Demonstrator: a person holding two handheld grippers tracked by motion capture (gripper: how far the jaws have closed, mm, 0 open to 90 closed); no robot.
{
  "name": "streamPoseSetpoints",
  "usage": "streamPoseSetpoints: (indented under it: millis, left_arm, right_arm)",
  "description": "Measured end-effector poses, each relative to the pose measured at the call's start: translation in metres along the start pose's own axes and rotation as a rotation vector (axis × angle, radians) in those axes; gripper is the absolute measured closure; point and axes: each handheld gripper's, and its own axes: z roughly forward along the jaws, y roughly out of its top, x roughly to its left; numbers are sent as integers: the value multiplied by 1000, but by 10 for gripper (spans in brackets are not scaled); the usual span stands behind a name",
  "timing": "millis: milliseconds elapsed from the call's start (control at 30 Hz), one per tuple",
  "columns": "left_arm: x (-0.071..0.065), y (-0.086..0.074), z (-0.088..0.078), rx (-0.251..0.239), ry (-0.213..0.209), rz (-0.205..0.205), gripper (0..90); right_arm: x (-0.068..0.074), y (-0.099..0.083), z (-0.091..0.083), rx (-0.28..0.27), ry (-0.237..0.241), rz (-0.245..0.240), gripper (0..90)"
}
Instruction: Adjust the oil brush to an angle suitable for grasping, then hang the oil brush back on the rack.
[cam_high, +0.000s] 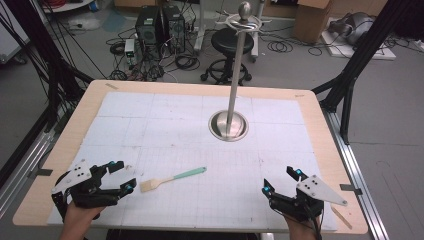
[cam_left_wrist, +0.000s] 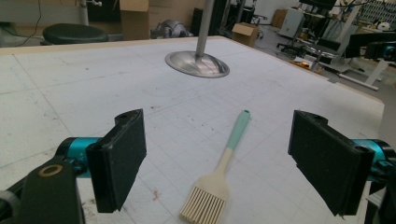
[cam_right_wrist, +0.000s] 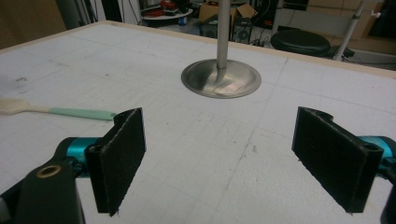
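Both tongs low, jaws apart

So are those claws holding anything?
No. Both the left gripper and right gripper have open jaws holding nothing; the pastry brush lies untouched on the table.

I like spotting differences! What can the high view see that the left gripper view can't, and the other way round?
High view alone: the ball-topped upper end of the metal stand, computer towers on the floor, and the right gripper, jaws apart. Left gripper view alone: the brush's bristles close up, between the left gripper's open jaws, and a cardboard box. Both share the brush, the stand's round base, the table and a black stool.
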Motion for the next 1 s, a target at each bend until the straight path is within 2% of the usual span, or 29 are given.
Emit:
streamPoseSetpoints:
  millis: [333, 500, 700, 800, 900, 967, 1000]
  left_arm:
    - [1, 0, 2, 22, -4, 9, 210]
    - [3, 1, 7, 16, -2, 12, 207]
    - [9, 5, 14, 37, 4, -21, 217]
    - [9, 6, 19, 46, -10, -30, 246]
    - [8, 9, 27, 73, -34, -2, 277]
    - [5, 15, 39, 118, -62, 44, 306]
    - [5, 15, 39, 118, -62, 44, 311]
  right_arm:
    - [0, -1, 1, 8, 2, 6, 164]
    - [-1, -2, 2, 17, 7, 12, 164]
    - [-3, -1, 3, 27, 21, 5, 164]
    - [-8, 0, 4, 28, 27, 9, 164]
    - [-12, 0, 5, 35, 35, 5, 164]
    - [-14, -1, 6, 48, 38, 3, 164]
    - [-14, -1, 6, 48, 38, 3, 164]
